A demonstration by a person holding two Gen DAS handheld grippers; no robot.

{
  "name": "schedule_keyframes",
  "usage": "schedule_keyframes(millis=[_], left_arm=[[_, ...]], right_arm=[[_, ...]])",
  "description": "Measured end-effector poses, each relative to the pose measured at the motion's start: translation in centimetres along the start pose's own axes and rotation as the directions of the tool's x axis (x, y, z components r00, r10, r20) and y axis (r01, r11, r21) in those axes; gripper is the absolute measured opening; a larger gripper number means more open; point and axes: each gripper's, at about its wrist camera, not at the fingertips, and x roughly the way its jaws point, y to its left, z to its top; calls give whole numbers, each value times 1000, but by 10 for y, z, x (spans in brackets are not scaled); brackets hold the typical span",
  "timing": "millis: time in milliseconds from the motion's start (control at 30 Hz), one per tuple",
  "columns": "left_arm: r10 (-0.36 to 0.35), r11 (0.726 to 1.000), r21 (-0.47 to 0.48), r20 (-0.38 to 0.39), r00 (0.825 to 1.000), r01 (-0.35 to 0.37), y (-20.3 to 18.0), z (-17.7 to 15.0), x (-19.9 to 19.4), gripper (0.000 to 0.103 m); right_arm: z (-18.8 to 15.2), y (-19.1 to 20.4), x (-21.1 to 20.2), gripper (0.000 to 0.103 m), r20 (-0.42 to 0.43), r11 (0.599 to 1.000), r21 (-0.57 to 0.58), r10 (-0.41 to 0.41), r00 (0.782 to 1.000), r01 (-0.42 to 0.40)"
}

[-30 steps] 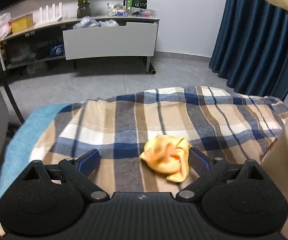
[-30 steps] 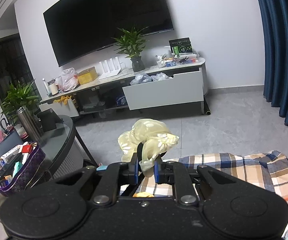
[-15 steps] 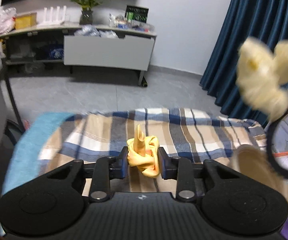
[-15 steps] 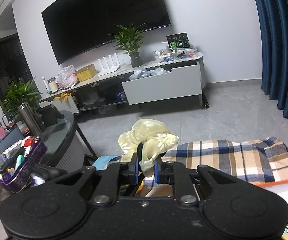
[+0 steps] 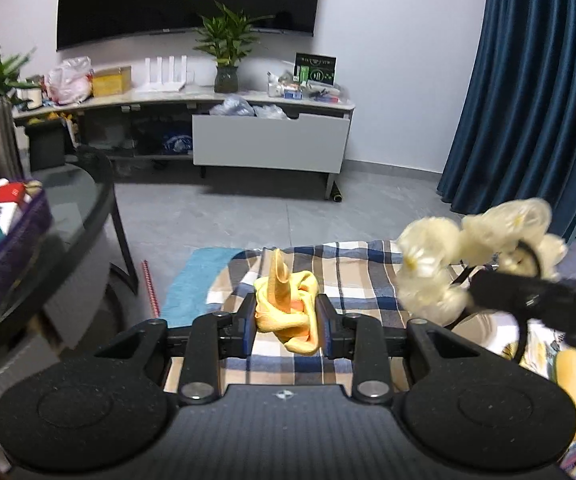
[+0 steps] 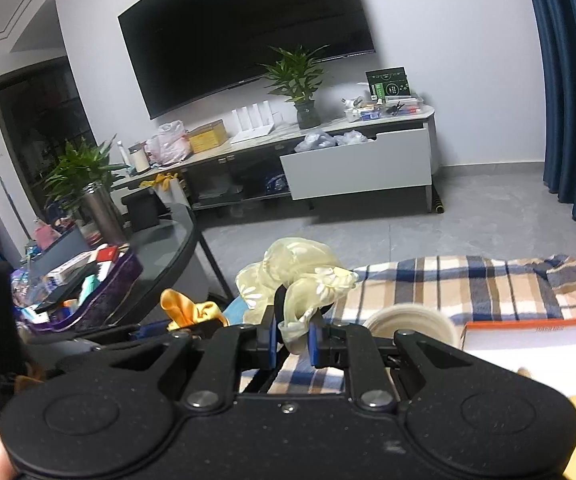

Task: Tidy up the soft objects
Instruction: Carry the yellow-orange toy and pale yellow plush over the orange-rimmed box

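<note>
My left gripper [image 5: 286,322] is shut on a crumpled yellow cloth [image 5: 286,304], held up above the plaid blanket [image 5: 351,276]. In the right wrist view my right gripper [image 6: 292,334] is shut on a pale yellow flowered cloth [image 6: 295,272] that bunches up above the pads. That same pale cloth [image 5: 467,256] shows at the right of the left wrist view, with the right gripper's black body behind it. The yellow cloth [image 6: 186,308] and the left gripper appear low at the left of the right wrist view.
A round cream basket [image 6: 411,320] sits on the plaid blanket [image 6: 487,284] below the grippers. A glass side table [image 5: 68,216] with a purple basket of clutter [image 5: 4,232] stands to the left. A TV stand [image 5: 272,140] and blue curtains [image 5: 527,80] are farther off.
My left gripper closed on the yellow cloth lying on the blanket and lifted it. The right gripper kept its hold on the pale cloth and came in beside the left one.
</note>
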Motion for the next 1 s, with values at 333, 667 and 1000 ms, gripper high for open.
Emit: schedule_keyframes(millis=[333, 667, 1000], left_arm=[[13, 1000, -27, 31, 999, -12, -3, -6, -30, 31], [-2, 999, -37, 46, 999, 4, -3, -14, -43, 32], [-23, 999, -32, 48, 999, 24, -12, -22, -50, 32]], right_arm=[[-18, 14, -33, 18, 13, 1000, -8, 2, 1000, -1], [-27, 13, -56, 18, 28, 1000, -9, -7, 1000, 8], [-32, 9, -69, 19, 41, 1000, -11, -27, 999, 28]])
